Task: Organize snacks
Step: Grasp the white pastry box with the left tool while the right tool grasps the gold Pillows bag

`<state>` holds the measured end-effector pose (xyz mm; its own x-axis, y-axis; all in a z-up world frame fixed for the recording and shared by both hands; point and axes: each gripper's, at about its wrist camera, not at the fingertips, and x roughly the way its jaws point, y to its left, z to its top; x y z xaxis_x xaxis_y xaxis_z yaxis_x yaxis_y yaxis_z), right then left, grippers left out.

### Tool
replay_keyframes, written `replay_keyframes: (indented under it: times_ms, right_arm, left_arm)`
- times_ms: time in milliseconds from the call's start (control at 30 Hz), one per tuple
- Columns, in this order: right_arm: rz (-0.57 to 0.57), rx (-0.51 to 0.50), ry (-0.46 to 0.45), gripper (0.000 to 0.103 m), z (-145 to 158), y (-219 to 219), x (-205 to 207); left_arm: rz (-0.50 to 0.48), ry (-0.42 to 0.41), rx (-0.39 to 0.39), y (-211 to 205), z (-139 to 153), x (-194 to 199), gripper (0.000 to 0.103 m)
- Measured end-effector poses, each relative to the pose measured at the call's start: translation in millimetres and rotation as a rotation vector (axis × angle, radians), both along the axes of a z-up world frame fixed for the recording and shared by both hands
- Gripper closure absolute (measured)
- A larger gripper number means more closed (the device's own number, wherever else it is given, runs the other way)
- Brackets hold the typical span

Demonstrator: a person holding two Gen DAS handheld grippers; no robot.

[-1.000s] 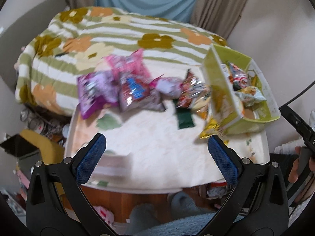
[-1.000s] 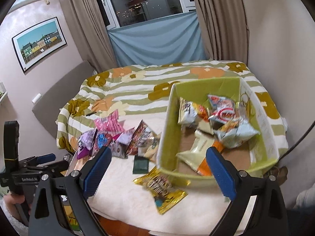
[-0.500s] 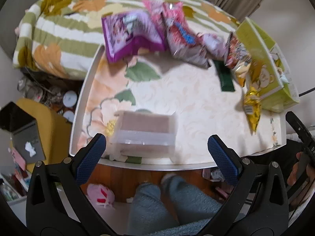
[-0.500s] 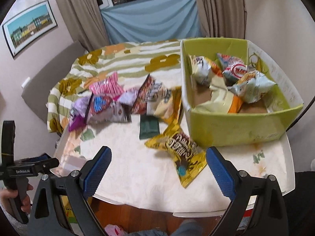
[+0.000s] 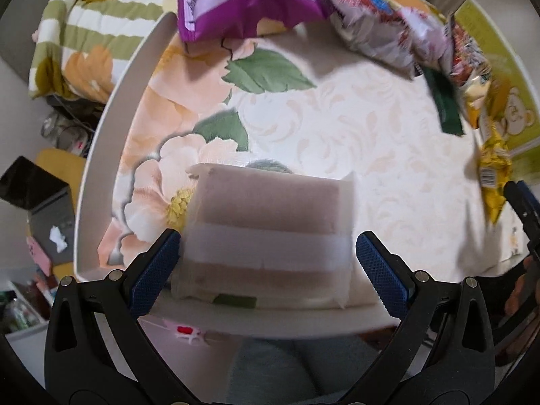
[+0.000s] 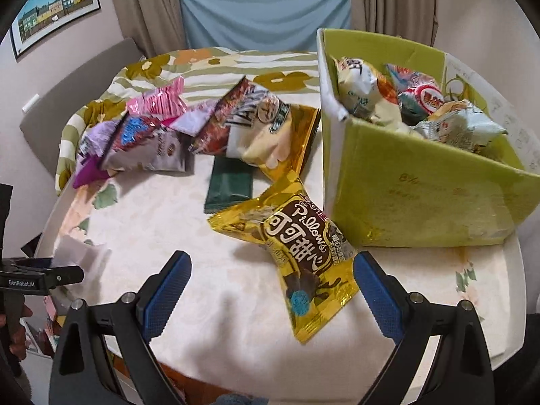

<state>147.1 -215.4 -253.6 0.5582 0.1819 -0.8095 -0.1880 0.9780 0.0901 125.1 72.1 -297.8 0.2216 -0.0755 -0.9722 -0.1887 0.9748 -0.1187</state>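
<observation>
Right wrist view has the gold snack bag (image 6: 297, 256) lying flat in the middle of the frame, its lower end between the wide-open jaws of the right gripper (image 6: 271, 290), nothing gripped. Just right of it sits the green box (image 6: 425, 199) with a few packets inside. Behind, a dark green packet (image 6: 229, 185) and a pile of bags (image 6: 189, 128) across the upper left.

Left wrist view shows what that one barely catches: a translucent plastic container (image 5: 270, 236) at the table's near edge, sitting between the spread jaws of the left gripper (image 5: 266, 270). Can't tell if the pads touch it. A purple bag (image 5: 246, 3) fills the top here.
</observation>
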Motion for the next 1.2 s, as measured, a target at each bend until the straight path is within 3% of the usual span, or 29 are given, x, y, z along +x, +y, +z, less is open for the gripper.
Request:
replay_keyframes:
  times_ms: [267, 533, 733, 800, 967, 1200]
  right_arm:
    - [0.048, -0.060, -0.013, 0.008, -12, 4, 12]
    - [0.061, -0.084, 0.004, 0.010, -19, 3, 22]
    - [0.076, -0.113, 0.015, 0.010, -23, 8, 23]
    - [0.068, -0.121, 0.030, 0.014, -26, 9, 25]
    - [0.094, -0.103, 0.066, 0.038, -31, 16, 27]
    - [0.151, -0.089, 0.063, 0.050, -30, 33, 25]
  left_arm:
    - [-0.054, 0.027, 0.106, -14, -10, 4, 0.003]
    - [-0.072, 0.014, 0.103, -26, 0, 6, 0.022]
    - [-0.085, 0.007, 0.065, -36, 3, 12, 0.028]
    - [-0.095, 0.006, 0.059, -41, 5, 13, 0.028]
    - [-0.108, -0.002, 0.047, -52, 7, 14, 0.028]
    - [-0.087, -0.017, 0.011, -53, 14, 11, 0.030]
